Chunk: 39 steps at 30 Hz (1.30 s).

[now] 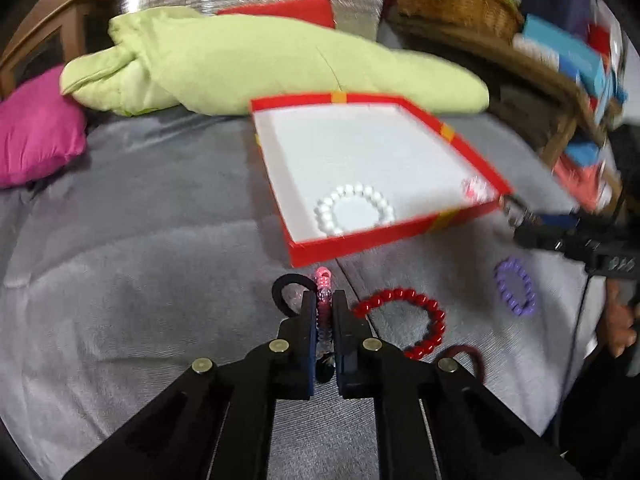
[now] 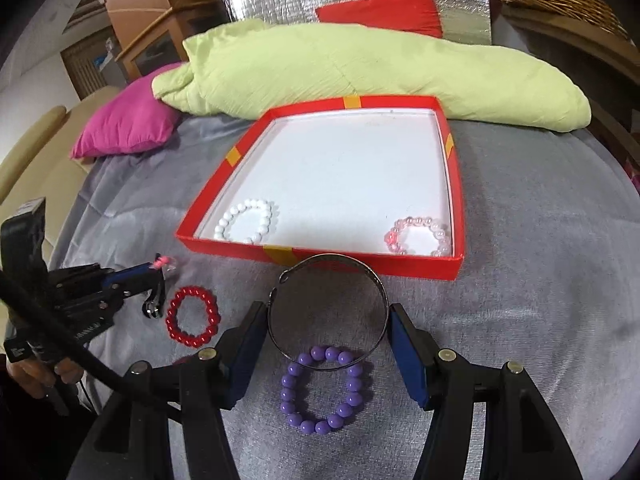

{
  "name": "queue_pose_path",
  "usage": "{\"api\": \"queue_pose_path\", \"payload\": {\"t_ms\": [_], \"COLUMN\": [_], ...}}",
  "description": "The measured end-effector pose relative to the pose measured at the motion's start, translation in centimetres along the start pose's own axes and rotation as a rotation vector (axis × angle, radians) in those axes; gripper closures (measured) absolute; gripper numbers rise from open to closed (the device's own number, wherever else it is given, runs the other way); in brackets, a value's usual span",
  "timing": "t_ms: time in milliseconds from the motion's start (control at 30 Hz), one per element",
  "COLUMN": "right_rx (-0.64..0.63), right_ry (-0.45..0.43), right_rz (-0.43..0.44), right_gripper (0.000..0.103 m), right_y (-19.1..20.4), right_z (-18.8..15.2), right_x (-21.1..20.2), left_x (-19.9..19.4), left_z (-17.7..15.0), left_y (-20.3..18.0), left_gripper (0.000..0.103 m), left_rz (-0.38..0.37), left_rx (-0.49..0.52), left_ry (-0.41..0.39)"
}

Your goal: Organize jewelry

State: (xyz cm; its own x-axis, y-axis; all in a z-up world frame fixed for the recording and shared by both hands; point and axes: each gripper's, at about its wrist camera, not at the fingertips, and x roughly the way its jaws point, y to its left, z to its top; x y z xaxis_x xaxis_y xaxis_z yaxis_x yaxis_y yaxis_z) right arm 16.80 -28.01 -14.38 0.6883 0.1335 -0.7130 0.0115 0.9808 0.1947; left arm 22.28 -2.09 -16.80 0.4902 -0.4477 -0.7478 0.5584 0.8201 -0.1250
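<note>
Right wrist view: red box [image 2: 400, 266] holds white bracelet [image 2: 246, 222] and pink bracelet [image 2: 418, 236]. Right tongs [image 2: 329, 322] grip metal bangle [image 2: 276, 334]. Left tongs [image 1: 324, 306] clamp a pink beaded bracelet [image 1: 323, 280].

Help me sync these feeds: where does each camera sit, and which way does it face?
Left wrist: behind the left gripper, shut on a pink beaded strand, facing the shallow red cardboard box; the right gripper enters at right.
Right wrist: behind the right gripper, holding a thin metal bangle, facing the same box.
Shared: box, red beaded bracelet.
</note>
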Motion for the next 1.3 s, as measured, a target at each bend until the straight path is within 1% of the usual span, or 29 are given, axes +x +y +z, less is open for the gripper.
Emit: {"api": "queue_pose_path", "payload": {"t_ms": [67, 133, 167, 200, 267, 300, 367, 400, 433, 467, 500, 567, 600, 633, 800, 867, 967, 1000, 1067, 1100, 1133, 1167, 1200, 1233, 1300], "right_rx": [0.015, 0.035, 0.044, 0.053, 0.058, 0.06, 0.062, 0.064, 0.067, 0.069, 0.07, 0.073, 0.072, 0.07, 0.056, 0.059, 0.067, 0.066, 0.061, 0.058, 0.055, 0.049, 0.047, 0.047, 0.048], "right_ry": [-0.026, -0.043, -0.044, -0.042, -0.039, -0.038, -0.038, -0.038, -0.039, -0.042, -0.041, -0.036, -0.034, -0.033, -0.026, -0.027, -0.025, -0.025, -0.026, -0.026, -0.028, -0.029, -0.03, -0.031, -0.032], "right_rz": [0.018, 0.037, 0.046, 0.048, 0.036, 0.035, 0.033, 0.034, 0.035, 0.034, 0.034, 0.037, 0.035, 0.034, 0.028, 0.023, 0.025, 0.023, 0.024, 0.023, 0.021, 0.018, 0.018, 0.019, 0.016], "right_gripper": [0.039, 0.039, 0.039, 0.039, 0.039, 0.039, 0.039, 0.039, 0.039, 0.039, 0.039, 0.039, 0.039, 0.039, 0.039, 0.039, 0.039, 0.039, 0.039, 0.039, 0.039, 0.039, 0.039, 0.039, 0.039], "right_y": [-0.1, -0.3, -0.4, -0.4, -0.5, -0.5, -0.4, -0.4, -0.4, -0.4, -0.4, -0.3, -0.2, -0.2, 0.1, -0.1, -0.3, -0.3, -0.2, -0.1, -0.1, 0.0, 0.0, 0.0, -0.1], "right_z": [0.3, 0.4, 0.5, 0.5, 0.5, 0.5, 0.5, 0.6, 0.6, 0.6, 0.7, 0.7, 0.7, 0.7, 0.6, 0.6, 0.6, 0.6, 0.6, 0.6, 0.6, 0.5, 0.5, 0.5, 0.5], "right_x": [-0.5, -0.8, -0.8, -0.8, -0.6, -0.6, -0.5, -0.5, -0.5, -0.5, -0.4, -0.2, -0.2, -0.1, 0.1, 0.1, 0.2, 0.2, 0.1, 0.1, 0.1, 0.0, 0.0, 0.0, -0.1], "left_x": [-1.0, -1.6, -1.7, -1.6, -1.2, -1.1, -0.9, -0.7, -0.7, -0.7, -0.7, -0.4, -0.2, -0.1, -0.2, 0.4, 1.9, 2.1, 2.5, 2.6, 2.7, 2.7, 2.8, 2.0, 1.5], "left_z": [0.1, 0.2, 0.2, 0.1, -0.2, -0.4, -0.8, -0.9, -1.1, -1.2, -1.3, -1.4, -1.4, -1.5, -1.3, -1.2, -1.1, -1.1, -0.9, -0.8, -0.7, -0.6, -0.5, -0.6, -0.4], "left_y": [1.2, 2.3, 3.0, 3.4, 4.8, 5.3, 5.9, 6.0, 6.1, 5.9, 5.3, 4.0, 3.4, 2.6, 0.7, 0.2, 0.4, 0.3, -0.1, -0.2, -0.3, -0.2, -0.3, 0.2, 0.4], "left_gripper": [0.095, 0.095, 0.095, 0.095, 0.095, 0.095, 0.095, 0.095, 0.095, 0.095, 0.093, 0.074, 0.052, 0.044, 0.044, 0.044, 0.044, 0.044, 0.045, 0.051, 0.072, 0.084, 0.091, 0.091, 0.091], "left_rz": [-0.067, -0.151, -0.209, -0.224, -0.223, -0.227, -0.127, -0.094, -0.083, -0.093, -0.114, -0.111, -0.097, -0.078, -0.087, -0.07, -0.051, -0.042, -0.015, -0.006, -0.01, -0.02, -0.027, -0.022, -0.004], "left_rx": [-0.06, -0.114, -0.15, -0.178, -0.264, -0.292, -0.291, -0.287, -0.288, -0.28, -0.255, -0.2, -0.18, -0.156, -0.087, -0.07, -0.096, -0.095, -0.063, -0.056, -0.058, -0.06, -0.062, -0.062, -0.062], "left_ry": [-0.028, -0.049, -0.047, -0.041, -0.021, -0.011, 0.01, 0.02, 0.03, 0.033, 0.04, 0.064, 0.073, 0.077, 0.071, 0.093, 0.135, 0.142, 0.127, 0.119, 0.111, 0.109, 0.106, 0.086, 0.056]}}
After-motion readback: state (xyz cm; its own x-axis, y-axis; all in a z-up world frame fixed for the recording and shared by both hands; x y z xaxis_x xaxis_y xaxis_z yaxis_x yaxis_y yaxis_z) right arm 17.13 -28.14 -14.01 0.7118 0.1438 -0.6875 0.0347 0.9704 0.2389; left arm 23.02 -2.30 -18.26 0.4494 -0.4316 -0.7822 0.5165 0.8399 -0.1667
